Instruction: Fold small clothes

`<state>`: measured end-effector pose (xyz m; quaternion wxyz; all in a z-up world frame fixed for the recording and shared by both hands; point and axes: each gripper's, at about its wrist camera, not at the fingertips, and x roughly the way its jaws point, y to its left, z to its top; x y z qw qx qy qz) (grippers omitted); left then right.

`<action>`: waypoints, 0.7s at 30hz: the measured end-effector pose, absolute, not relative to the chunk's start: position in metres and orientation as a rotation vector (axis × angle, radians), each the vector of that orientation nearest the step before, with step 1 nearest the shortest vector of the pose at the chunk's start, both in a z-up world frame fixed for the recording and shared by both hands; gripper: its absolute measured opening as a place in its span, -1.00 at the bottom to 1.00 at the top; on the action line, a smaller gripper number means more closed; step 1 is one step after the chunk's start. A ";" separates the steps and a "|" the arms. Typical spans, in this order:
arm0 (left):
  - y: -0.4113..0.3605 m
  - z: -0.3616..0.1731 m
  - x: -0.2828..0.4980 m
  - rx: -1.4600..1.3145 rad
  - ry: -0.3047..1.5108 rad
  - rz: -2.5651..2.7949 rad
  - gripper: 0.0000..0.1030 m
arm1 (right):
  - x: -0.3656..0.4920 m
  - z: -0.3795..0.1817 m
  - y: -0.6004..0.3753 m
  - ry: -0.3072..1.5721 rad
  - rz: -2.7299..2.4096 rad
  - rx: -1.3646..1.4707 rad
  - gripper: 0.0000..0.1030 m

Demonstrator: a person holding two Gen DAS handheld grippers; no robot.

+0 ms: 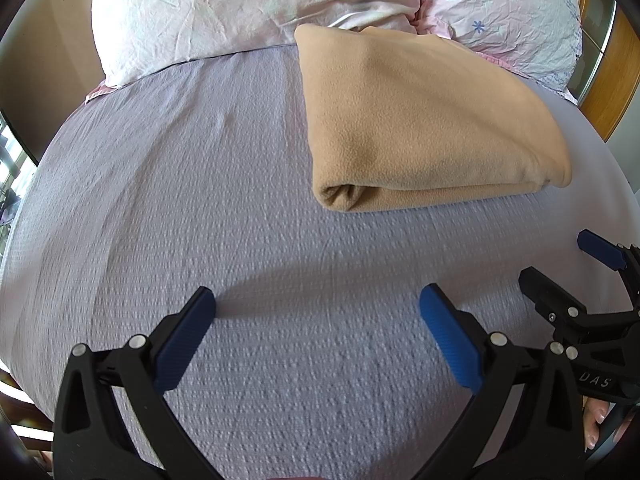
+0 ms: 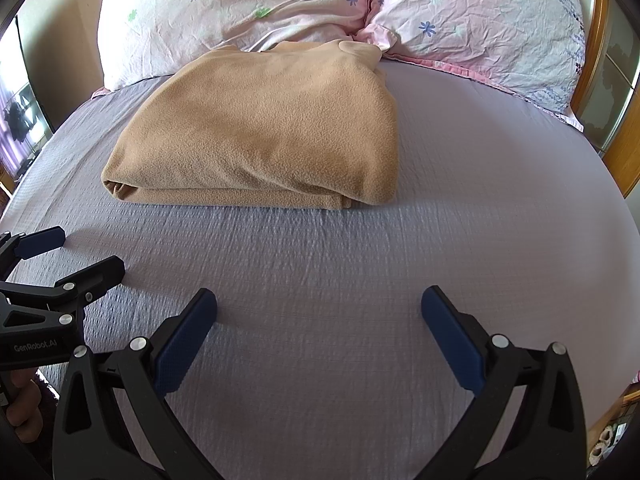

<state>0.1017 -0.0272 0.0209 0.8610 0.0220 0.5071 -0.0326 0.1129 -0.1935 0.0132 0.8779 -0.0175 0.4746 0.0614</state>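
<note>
A tan fleece garment (image 1: 424,128) lies folded into a thick rectangle on the bed, its folded edge toward me; in the right wrist view (image 2: 264,132) it sits left of centre, against the pillows. My left gripper (image 1: 318,304) is open and empty over bare sheet, short of the garment. My right gripper (image 2: 320,304) is open and empty too, also short of it. The right gripper shows at the right edge of the left wrist view (image 1: 560,264), and the left gripper at the left edge of the right wrist view (image 2: 80,252).
A lilac textured sheet (image 2: 460,208) covers the bed. Two floral pink pillows (image 1: 240,4) (image 2: 480,20) lie at the head. A wooden bed frame (image 2: 624,152) runs along the right side.
</note>
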 end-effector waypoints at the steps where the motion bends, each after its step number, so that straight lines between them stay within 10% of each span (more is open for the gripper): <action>1: -0.027 0.021 0.102 0.046 1.064 -0.068 0.97 | 0.113 0.013 -0.194 0.990 0.128 -0.036 0.97; 21: -0.027 0.020 0.103 0.051 1.069 -0.073 0.97 | 0.113 0.014 -0.194 0.987 0.128 -0.036 0.97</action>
